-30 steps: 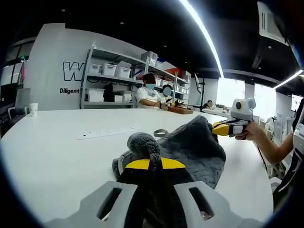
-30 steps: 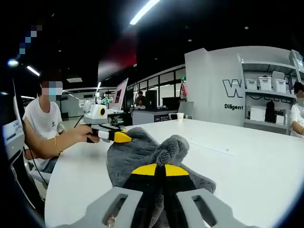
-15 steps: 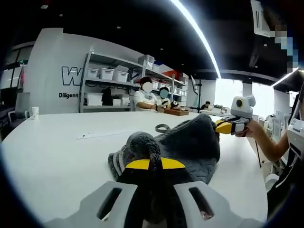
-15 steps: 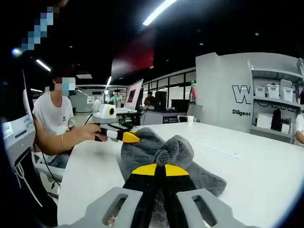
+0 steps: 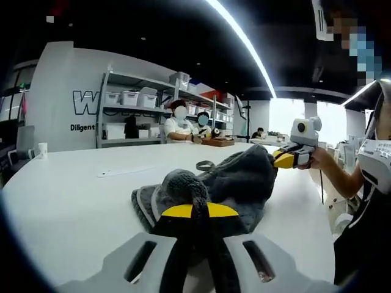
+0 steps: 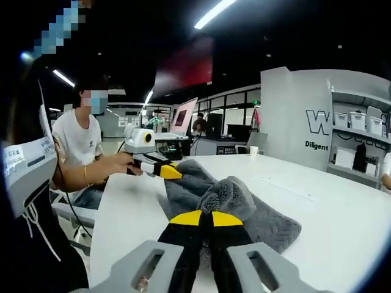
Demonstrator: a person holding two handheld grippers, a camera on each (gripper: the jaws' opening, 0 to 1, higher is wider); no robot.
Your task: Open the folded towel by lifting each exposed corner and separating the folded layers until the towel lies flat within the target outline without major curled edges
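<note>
Plush grey towel (image 5: 235, 183) bunched on the smooth white tabletop (image 5: 67, 201) near its edge, left gripper (image 5: 194, 210) and right gripper (image 6: 205, 218) each clenched on a raised corner

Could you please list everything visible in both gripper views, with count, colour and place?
fluffy grey towel: one, grey, bunched on the table, pinched up at two corners.
round white table: one, white, under the towel.
white flat strip: one, white, lying on the table beyond the towel.
white paper cup: one, white, at the table's far edge.
metal shelving with white bins: one unit, grey, against the far wall.
seated people: two, at a far table by the shelving.
left gripper: one, yellow and black jaws, shut on a towel corner.
right gripper: one, yellow and black jaws, shut on another towel corner.
</note>
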